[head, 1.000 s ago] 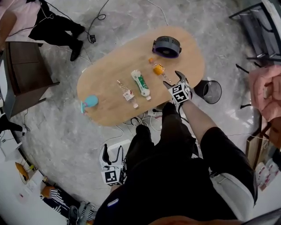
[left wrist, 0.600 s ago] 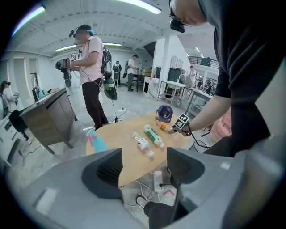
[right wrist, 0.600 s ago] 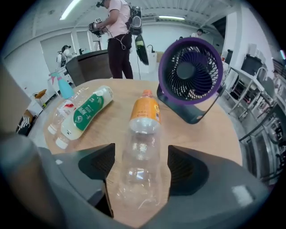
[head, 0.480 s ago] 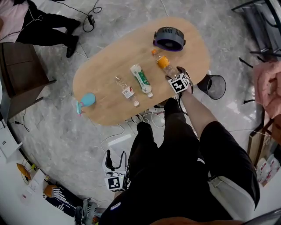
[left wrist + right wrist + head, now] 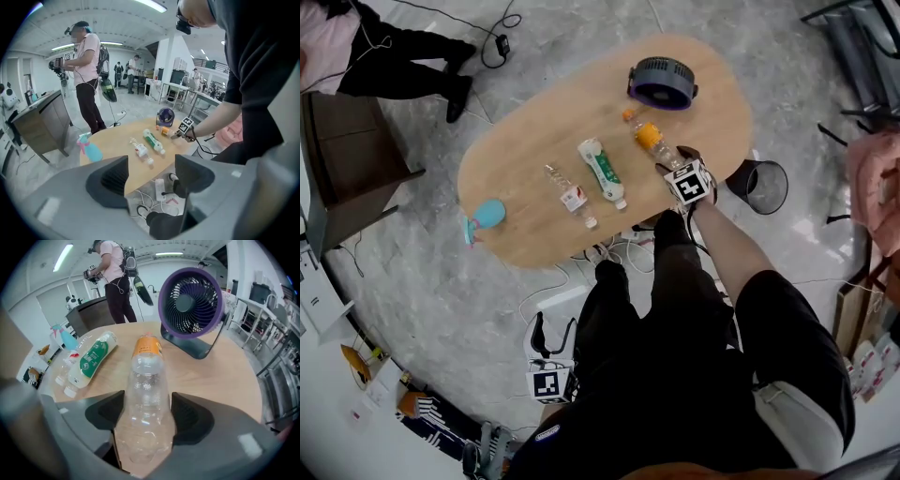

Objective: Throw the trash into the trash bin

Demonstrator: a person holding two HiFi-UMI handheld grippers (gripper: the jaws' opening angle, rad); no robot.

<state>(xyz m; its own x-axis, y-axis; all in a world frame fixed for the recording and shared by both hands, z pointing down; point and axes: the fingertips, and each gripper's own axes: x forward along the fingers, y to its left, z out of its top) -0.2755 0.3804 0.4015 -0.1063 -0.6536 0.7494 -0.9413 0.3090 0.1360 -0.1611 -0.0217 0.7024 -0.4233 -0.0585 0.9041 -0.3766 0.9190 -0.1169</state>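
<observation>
Clear plastic with an orange label, the bottle (image 5: 147, 394) lies on the bench (image 5: 534, 220). The right gripper's (image 5: 673, 161) fingers have just been closing and now pinch its sides. The left gripper (image 5: 151, 176) hangs with fingers spread, empty. Nothing looks binned yet — the trash bin (image 5: 761, 186) stands beside the bench, and a green-labelled bottle (image 5: 602, 172) and a small bottle (image 5: 570, 195) await.

3 plastic bottles: orange-label bottle (image 5: 649, 136), green-label bottle (image 5: 602, 172), small clear bottle (image 5: 572, 198), 1 orange cap (image 5: 624, 114), 1 purple fan (image 5: 657, 82) at table (image 5: 534, 155) far edge, 1 blue spray bottle (image 5: 487, 215) at left edge, 1 trash bin (image 5: 766, 187)
</observation>
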